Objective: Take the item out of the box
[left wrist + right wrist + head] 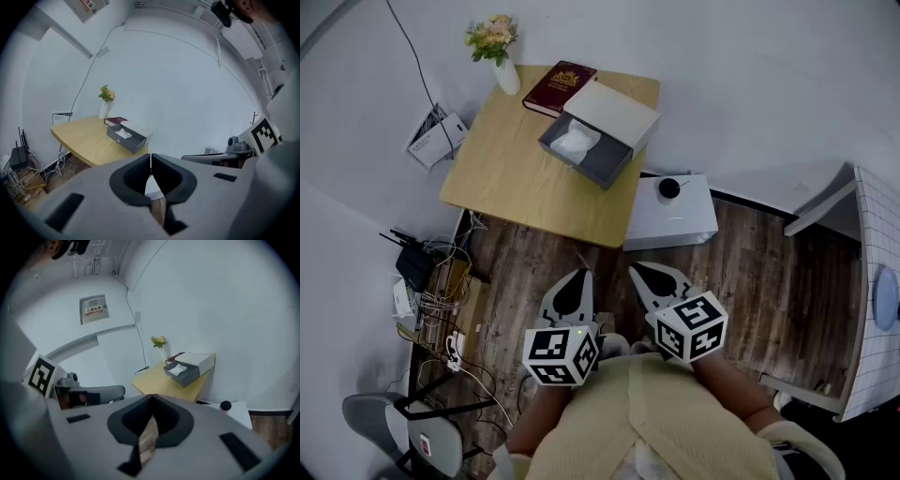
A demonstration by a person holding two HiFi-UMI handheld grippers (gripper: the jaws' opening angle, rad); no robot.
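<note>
A grey box point(586, 155) lies pulled out of its white sleeve point(617, 112) at the far right of the wooden table point(516, 178). A white crumpled item point(575, 141) rests inside it. My left gripper point(578, 275) and right gripper point(639, 270) hang side by side over the floor, well short of the table, both shut and empty. The left gripper view shows the left gripper point(150, 157) with jaws touching and the box point(125, 139) far ahead. In the right gripper view, the right gripper point(151, 397) points at the box point(185, 373) and its white item point(176, 370).
A vase of flowers point(499, 52) and a dark red book point(560, 87) stand at the table's back. On the floor to the right of the table sits a white appliance point(672, 211) with a black knob. Routers and cables point(417, 272) crowd the left; a chair point(403, 427) is at lower left.
</note>
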